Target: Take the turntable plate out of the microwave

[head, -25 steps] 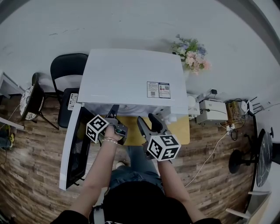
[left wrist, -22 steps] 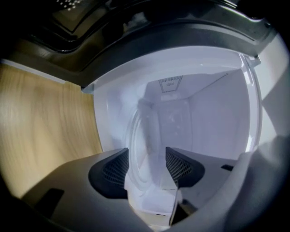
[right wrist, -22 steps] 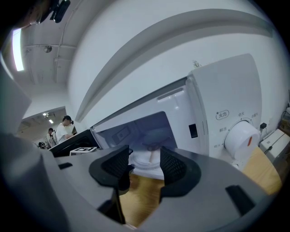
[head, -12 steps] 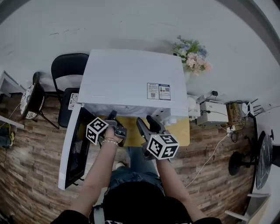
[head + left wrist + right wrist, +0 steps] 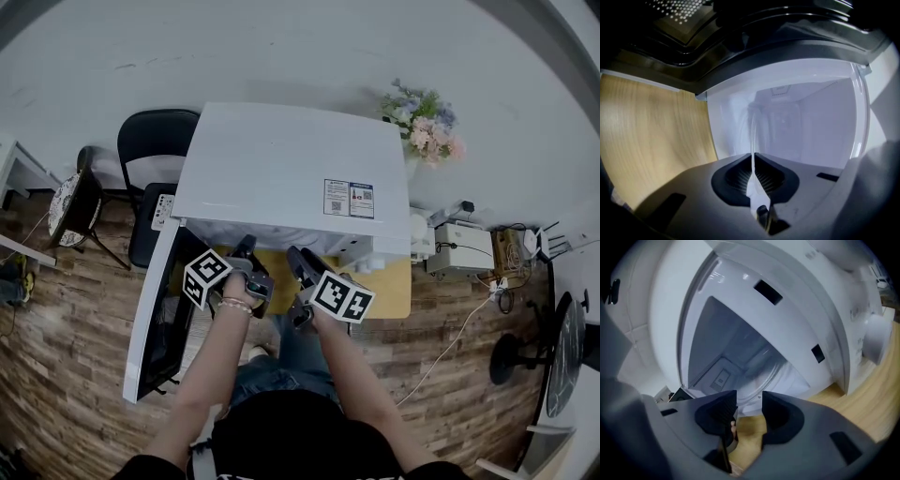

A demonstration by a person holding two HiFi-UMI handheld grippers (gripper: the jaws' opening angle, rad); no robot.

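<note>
The white microwave (image 5: 291, 169) stands on a wooden table with its door (image 5: 150, 319) swung open to the left. In the left gripper view the glass turntable plate (image 5: 753, 133) shows edge-on as a thin clear line. My left gripper (image 5: 753, 164) is shut on that rim at the cavity mouth. My right gripper (image 5: 749, 399) sits just outside the cavity, rolled to one side. Its jaws have just been closing and stand partly open; only the table and the microwave's front lip show in the gap. The plate's rim (image 5: 771, 369) lies just beyond its fingertips.
A black chair (image 5: 155, 155) stands left of the microwave, behind the open door. A flower bunch (image 5: 427, 122) and a white box (image 5: 464, 251) with cables are at the right. Bare wooden table (image 5: 389, 286) shows at the front right of the microwave.
My right gripper has rolled and sunk, moving left and closer to the cavity mouth. The left gripper has stayed in place at the opening.
</note>
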